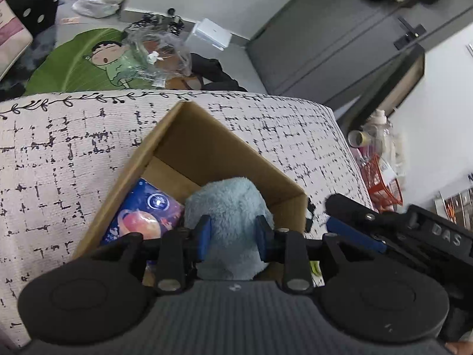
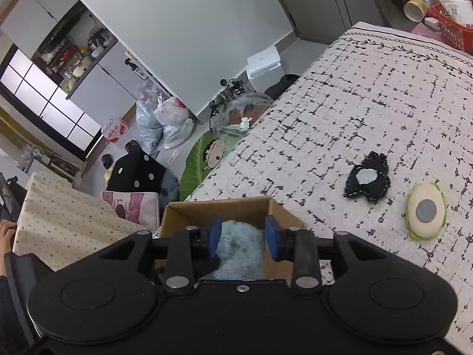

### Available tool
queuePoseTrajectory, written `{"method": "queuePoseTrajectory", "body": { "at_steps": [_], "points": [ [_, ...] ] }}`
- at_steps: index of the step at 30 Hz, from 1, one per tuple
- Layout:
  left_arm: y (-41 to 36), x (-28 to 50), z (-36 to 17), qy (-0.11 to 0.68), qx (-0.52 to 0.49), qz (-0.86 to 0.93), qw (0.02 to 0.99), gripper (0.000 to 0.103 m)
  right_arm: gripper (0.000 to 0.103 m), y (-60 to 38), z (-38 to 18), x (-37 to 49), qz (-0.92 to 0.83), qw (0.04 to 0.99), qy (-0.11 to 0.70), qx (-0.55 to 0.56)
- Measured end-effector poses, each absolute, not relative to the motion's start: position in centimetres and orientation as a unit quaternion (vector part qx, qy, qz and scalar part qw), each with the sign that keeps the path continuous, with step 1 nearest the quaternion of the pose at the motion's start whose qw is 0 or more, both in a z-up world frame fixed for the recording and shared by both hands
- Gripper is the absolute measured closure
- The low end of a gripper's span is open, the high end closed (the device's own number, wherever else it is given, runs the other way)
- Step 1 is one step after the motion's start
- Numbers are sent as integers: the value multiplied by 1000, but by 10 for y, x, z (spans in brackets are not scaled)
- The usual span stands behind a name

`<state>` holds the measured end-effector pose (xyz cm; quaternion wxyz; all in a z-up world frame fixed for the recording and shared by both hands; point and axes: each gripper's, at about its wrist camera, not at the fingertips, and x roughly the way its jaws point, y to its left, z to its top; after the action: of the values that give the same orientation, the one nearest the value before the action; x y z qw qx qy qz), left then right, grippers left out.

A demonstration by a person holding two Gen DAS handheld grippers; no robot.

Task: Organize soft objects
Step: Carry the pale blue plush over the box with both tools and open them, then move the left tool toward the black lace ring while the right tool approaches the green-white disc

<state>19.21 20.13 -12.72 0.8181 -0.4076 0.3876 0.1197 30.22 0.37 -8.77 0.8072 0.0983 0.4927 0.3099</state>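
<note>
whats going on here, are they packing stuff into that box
Yes, it looks that way. A person with a gripper in each hand is sorting soft things into a cardboard box on a patterned bedspread. A fluffy blue toy and a purple packet are already in the box. Both the left gripper and right gripper hang open over the toy. A black felt piece and a round cream pad lie on the bedspread.

Soft, even indoor light is filling both views.
Fisheye distortion is bending the edges; the far corners are blurring slightly.
</note>
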Motion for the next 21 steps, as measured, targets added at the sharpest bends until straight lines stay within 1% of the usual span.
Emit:
{"method": "queuePoseTrajectory", "body": {
  "at_steps": [6, 8, 10, 12, 17, 19, 21],
  "points": [
    [203, 200, -121, 395, -394, 133, 819, 70, 68, -4, -106, 309, 306, 791, 518, 109],
    [201, 202, -117, 397, -384, 136, 822, 65, 67, -5, -105, 309, 310, 788, 520, 110],
    [197, 203, -110, 395, -371, 142, 828, 55, 61, -6, -103, 307, 316, 786, 520, 110],
    [193, 203, -104, 393, -358, 145, 835, 51, 55, -9, -99, 304, 319, 786, 518, 108],
    [181, 203, -89, 390, -334, 150, 845, 44, 54, -26, -92, 300, 314, 784, 523, 115],
    [177, 202, -85, 388, -330, 153, 847, 37, 49, -35, -90, 299, 310, 785, 522, 120],
    [172, 201, -80, 387, -323, 157, 849, 35, 42, -43, -86, 298, 305, 787, 521, 124]
  ]
}}
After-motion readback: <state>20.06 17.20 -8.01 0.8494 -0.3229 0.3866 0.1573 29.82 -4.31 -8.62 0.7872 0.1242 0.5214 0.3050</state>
